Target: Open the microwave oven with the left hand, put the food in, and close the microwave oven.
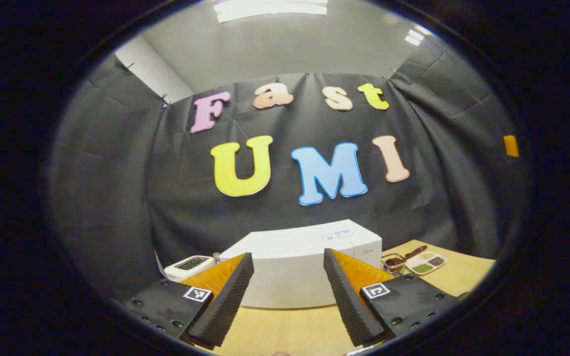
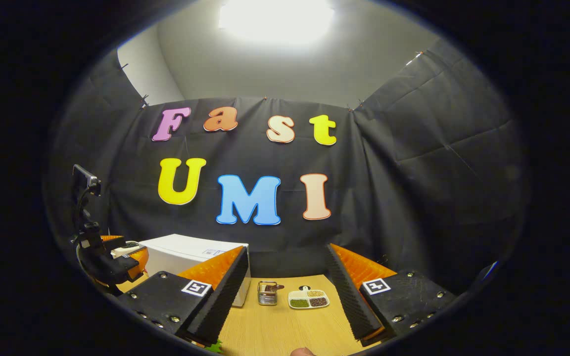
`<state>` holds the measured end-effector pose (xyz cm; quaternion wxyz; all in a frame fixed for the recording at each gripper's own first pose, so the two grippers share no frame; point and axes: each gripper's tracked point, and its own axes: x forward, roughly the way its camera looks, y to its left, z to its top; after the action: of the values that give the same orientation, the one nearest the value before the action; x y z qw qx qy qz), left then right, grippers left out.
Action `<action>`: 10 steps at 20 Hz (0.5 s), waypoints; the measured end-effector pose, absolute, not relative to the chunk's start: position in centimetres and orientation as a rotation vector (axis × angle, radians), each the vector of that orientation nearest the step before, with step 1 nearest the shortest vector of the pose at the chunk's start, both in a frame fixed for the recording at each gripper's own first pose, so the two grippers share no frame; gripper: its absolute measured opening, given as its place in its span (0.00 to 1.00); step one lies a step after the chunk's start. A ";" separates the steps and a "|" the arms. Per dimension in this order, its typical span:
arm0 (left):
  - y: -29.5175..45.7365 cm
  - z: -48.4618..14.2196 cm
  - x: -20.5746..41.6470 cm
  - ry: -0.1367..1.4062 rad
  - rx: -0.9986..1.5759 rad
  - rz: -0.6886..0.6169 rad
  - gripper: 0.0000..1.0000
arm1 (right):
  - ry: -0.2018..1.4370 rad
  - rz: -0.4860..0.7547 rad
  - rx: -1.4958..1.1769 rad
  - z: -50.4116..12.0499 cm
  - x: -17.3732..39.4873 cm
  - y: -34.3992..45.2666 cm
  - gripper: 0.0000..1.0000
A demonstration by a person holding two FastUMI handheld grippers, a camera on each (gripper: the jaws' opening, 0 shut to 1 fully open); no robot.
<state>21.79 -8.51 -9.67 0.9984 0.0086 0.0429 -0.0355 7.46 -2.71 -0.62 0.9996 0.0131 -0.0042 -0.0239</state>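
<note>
Microwave oven dead ahead of left gripper, jaws spread; right gripper, also spread, sits further right of it.

Nothing legible: the microwave oven, lower centre of the left gripper view, bears small stickers and a faint brand mark, too small to read.

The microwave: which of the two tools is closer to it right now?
Left. The left tool points straight at the microwave, which looms between its open fingers. The right tool sits off to its right, facing the divided dish.
</note>
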 end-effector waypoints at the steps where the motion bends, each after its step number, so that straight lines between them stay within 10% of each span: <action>1: -9.0 -10.5 22.8 0.097 0.008 -0.088 0.94 | -0.001 -0.070 0.020 -0.9 7.6 -3.0 0.95; 10: -16.4 -16.0 30.1 0.164 -0.031 -0.262 0.93 | 0.096 -0.263 -0.037 -3.1 6.8 -5.7 0.95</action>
<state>30.13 -16.41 -16.02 0.9880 -0.0156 0.0816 -0.1303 6.79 -5.66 -3.14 0.9900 -0.0186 0.0478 -0.1311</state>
